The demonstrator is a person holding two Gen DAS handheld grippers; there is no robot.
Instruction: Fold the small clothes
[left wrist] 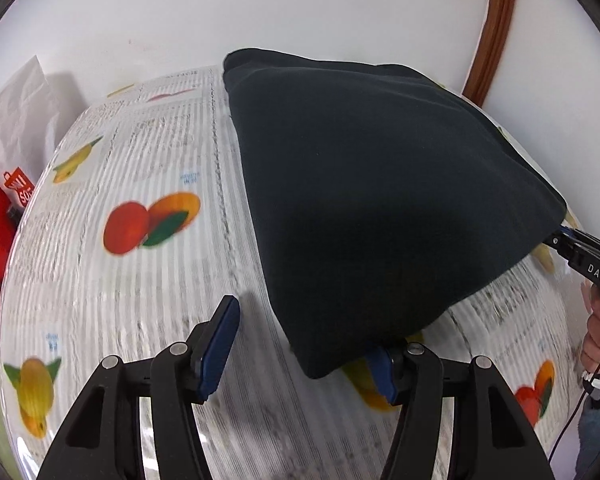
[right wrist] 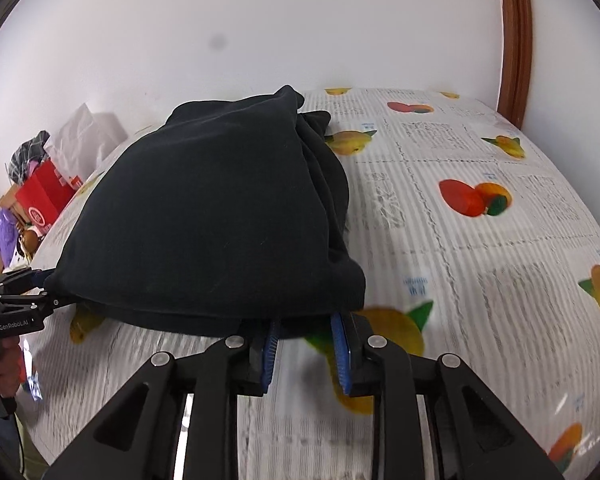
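A black garment lies folded in a thick bundle on a table covered with a fruit-print cloth. My left gripper stands open at the garment's near corner. That corner drapes over its right finger, and the left pad is bare. In the right wrist view the black garment has its near hem resting over the tips of my right gripper. Those jaws stand slightly apart, with the tablecloth showing between the pads. My left gripper sits at the garment's left corner.
A red box and a white bag sit among clutter at the table's left end. A white wall runs behind, with a brown wooden frame at the right. A person's hand holds the right gripper's handle.
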